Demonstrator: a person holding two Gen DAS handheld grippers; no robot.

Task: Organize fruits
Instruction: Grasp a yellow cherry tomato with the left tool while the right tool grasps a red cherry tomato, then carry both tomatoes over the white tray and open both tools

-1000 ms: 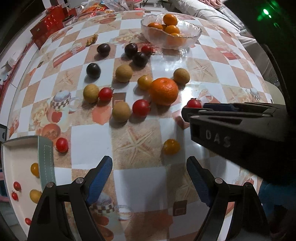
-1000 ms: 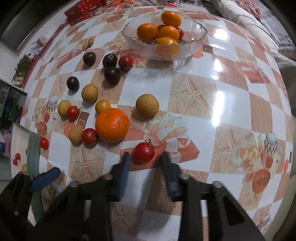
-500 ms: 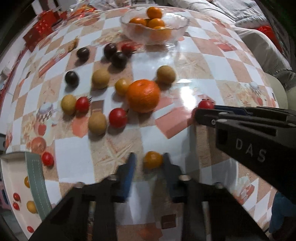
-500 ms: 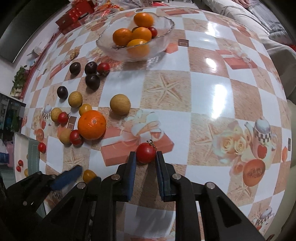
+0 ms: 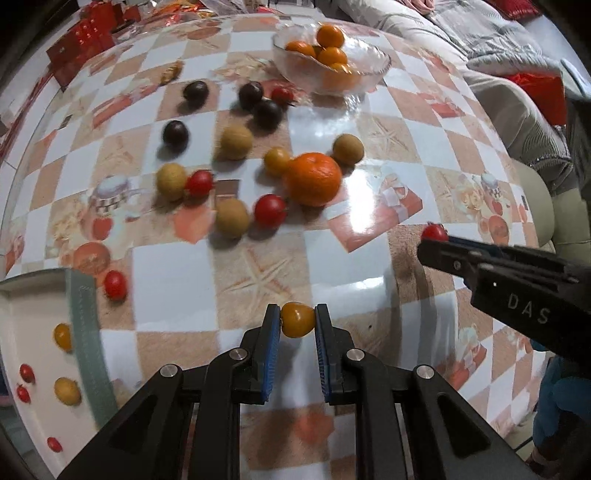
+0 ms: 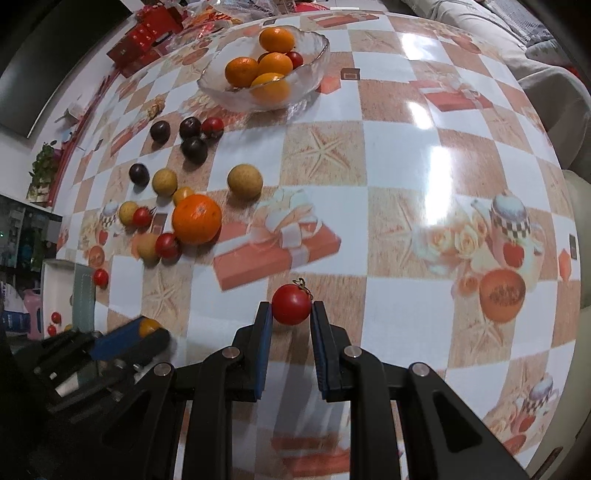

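My left gripper (image 5: 296, 320) is shut on a yellow cherry tomato (image 5: 297, 319) and holds it above the table. My right gripper (image 6: 291, 310) is shut on a red cherry tomato (image 6: 291, 304) with a stem; it also shows in the left wrist view (image 5: 434, 233). Loose fruit lies on the checked table: a big orange (image 5: 313, 178), red tomatoes (image 5: 270, 210), tan round fruits (image 5: 231, 218) and dark plums (image 5: 176, 132). A white tray (image 5: 26, 325) at the left edge holds several small red and yellow tomatoes.
A glass bowl (image 6: 312, 83) with several oranges and a red tomato stands at the far side. Red boxes (image 6: 142, 35) sit at the table's back left. A sofa (image 5: 517, 96) lies beyond the right edge. One red tomato (image 5: 115, 284) lies beside the tray.
My left gripper closed on the yellow tomato and lifted it. My right gripper, shut on the red tomato, rose and pulled back from the fruit cluster.
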